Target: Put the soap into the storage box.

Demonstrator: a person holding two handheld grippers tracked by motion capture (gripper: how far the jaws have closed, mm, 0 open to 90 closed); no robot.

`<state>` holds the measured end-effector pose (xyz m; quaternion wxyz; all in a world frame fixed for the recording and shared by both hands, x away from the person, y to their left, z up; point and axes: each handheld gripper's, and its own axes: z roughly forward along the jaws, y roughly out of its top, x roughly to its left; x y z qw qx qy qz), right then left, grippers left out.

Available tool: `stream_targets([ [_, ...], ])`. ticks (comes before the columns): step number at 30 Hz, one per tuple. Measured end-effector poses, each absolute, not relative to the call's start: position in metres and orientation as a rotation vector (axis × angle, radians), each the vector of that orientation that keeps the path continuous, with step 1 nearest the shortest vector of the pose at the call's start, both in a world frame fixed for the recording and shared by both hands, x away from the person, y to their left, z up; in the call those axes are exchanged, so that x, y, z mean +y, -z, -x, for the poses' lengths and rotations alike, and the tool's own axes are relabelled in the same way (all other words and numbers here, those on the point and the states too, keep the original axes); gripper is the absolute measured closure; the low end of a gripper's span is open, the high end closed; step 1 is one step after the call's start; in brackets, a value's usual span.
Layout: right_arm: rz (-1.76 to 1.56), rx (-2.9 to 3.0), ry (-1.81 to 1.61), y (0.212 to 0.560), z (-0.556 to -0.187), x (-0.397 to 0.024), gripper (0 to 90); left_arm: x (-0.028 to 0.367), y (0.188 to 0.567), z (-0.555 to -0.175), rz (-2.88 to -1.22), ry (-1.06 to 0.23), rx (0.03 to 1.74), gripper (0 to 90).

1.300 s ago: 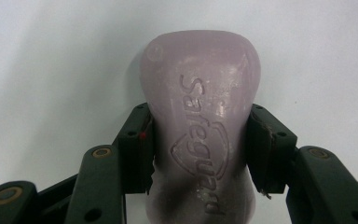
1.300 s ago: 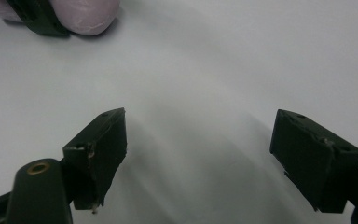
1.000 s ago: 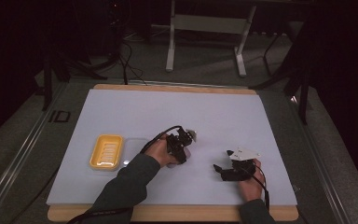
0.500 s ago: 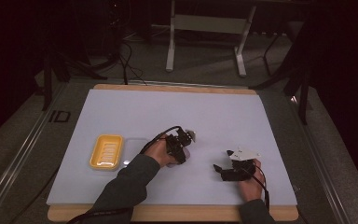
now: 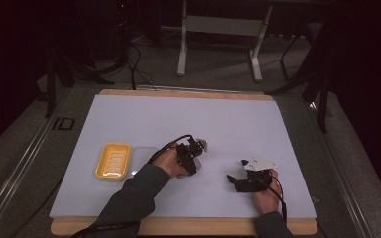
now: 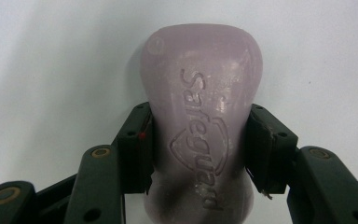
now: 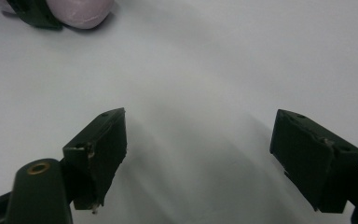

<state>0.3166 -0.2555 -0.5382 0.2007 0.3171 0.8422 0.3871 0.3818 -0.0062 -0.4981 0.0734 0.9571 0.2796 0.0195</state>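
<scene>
Soap bar's lower end cut off between left hand-held gripper's pads.

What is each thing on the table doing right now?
Pale pink moulded soap bar: clamped at its waist, on the white table cover.
Left hand-held gripper: shut on the soap bar.
Right hand-held gripper: open, holding nothing.
Yellow ribbed plastic soap dish: lying flat, nothing in it.

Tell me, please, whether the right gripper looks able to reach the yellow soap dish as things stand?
Probably not directly. The left gripper, shut on the soap bar, and its forearm lie between the open right gripper and the yellow soap dish at the table's left.
</scene>
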Motion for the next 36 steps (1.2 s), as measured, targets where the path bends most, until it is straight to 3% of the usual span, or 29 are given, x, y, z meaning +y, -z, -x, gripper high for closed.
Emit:
stream_targets([
  [18,-0.886,2.357,-1.078,0.538,-0.317,-0.255,18.2,-0.004,0.495,-0.386,-2.948,-0.101,0.794,50.1],
  [36,-0.889,2.351,-1.087,0.538,-0.317,-0.256,18.2,0.012,0.482,-0.392,-2.909,-0.103,0.832,50.1],
])
